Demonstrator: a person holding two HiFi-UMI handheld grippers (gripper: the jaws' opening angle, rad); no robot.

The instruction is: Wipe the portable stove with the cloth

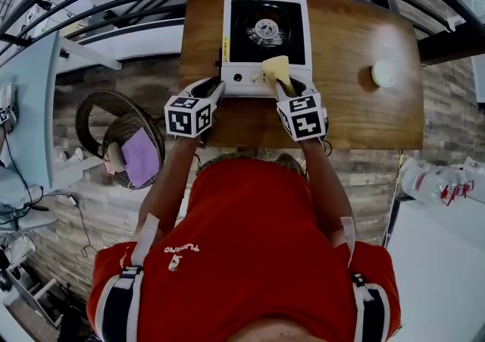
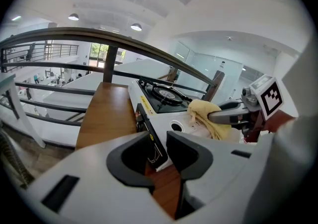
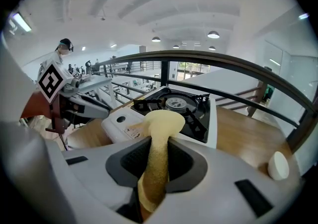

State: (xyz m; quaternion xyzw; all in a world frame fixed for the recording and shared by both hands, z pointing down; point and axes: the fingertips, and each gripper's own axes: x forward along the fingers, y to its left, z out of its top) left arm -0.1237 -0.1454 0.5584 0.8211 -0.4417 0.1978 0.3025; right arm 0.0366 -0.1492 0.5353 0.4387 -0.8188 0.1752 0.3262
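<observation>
The portable stove (image 1: 229,26), white with a black burner top, stands on the wooden table (image 1: 356,105). My right gripper (image 1: 284,89) is shut on a yellow cloth (image 1: 276,69), whose bunched end rests on the stove's white front panel, right of the knob. In the right gripper view the cloth (image 3: 161,123) runs up between the jaws of the right gripper (image 3: 160,161) towards the stove (image 3: 198,118). My left gripper (image 1: 216,89) is at the stove's front left corner. In the left gripper view that corner (image 2: 149,141) sits in the gap of the left gripper (image 2: 159,153); no pad visibly presses on it.
A small white round object (image 1: 383,73) lies on the table's right side. A dark metal railing (image 1: 114,7) runs behind and left of the table. A wicker basket (image 1: 95,109) holding a purple cloth stands on the floor at the left.
</observation>
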